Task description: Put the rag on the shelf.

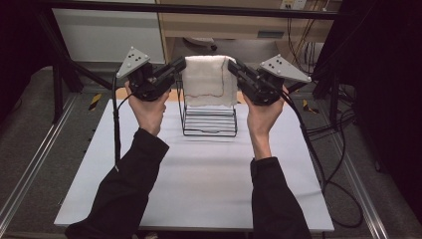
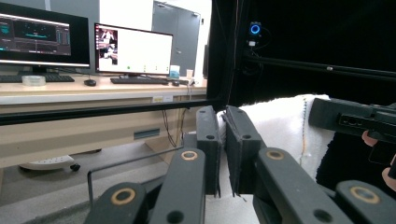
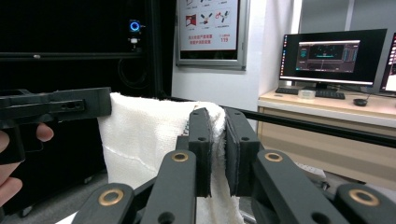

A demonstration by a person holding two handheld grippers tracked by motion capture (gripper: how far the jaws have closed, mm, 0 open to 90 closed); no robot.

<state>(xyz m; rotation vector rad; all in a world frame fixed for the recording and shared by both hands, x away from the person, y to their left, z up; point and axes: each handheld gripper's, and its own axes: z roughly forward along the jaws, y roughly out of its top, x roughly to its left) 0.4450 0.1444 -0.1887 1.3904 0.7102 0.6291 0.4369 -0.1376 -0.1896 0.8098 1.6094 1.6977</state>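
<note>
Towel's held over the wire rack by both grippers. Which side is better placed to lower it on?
Neither, probably: left gripper and right gripper each clamp a top corner of the towel level above the rack. Lower together.

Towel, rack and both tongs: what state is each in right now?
White towel: spread out, held up by its two top corners above the rack.
Wire rack: upright on the table, nothing hanging on it.
Left tongs: shut on towel corner.
Right tongs: shut on the other corner.

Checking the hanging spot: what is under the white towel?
Under the white terry towel stands a black wire rack on the white table. The towel covers the rack's upper bars.
</note>
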